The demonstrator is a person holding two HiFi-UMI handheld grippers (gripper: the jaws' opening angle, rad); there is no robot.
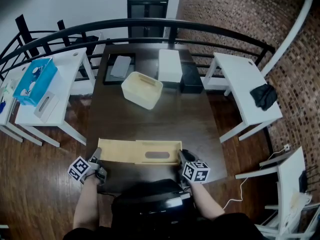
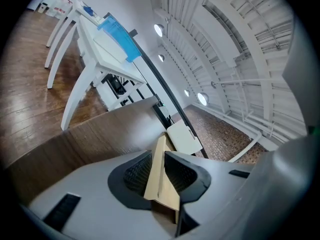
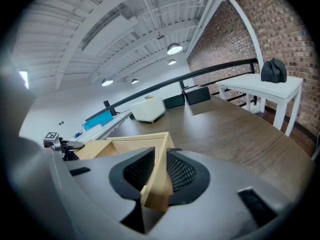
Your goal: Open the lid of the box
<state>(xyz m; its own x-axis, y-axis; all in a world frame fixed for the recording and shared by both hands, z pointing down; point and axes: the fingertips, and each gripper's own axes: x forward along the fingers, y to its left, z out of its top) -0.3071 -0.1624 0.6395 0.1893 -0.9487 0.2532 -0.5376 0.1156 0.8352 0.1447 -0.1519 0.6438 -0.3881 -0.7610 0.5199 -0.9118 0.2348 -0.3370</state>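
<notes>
A light wooden box lid (image 1: 140, 151) with an oval slot lies lengthwise over the near edge of the dark table (image 1: 150, 119). My left gripper (image 1: 98, 163) is shut on the lid's left end and my right gripper (image 1: 183, 162) is shut on its right end. In the left gripper view the gripper (image 2: 159, 171) has its pads pinching the thin wooden wall (image 2: 161, 181). In the right gripper view the gripper (image 3: 159, 173) clamps a corner wall of the lid (image 3: 156, 184), whose hollow underside (image 3: 125, 146) shows. What lies under the lid is hidden.
A cream box (image 1: 142, 89), a white box (image 1: 170, 65), a black box (image 1: 191, 77) and a dark tray (image 1: 119, 68) sit at the table's far half. White side tables stand left (image 1: 55, 91) and right (image 1: 245, 81); a curved black railing (image 1: 150, 24) runs behind.
</notes>
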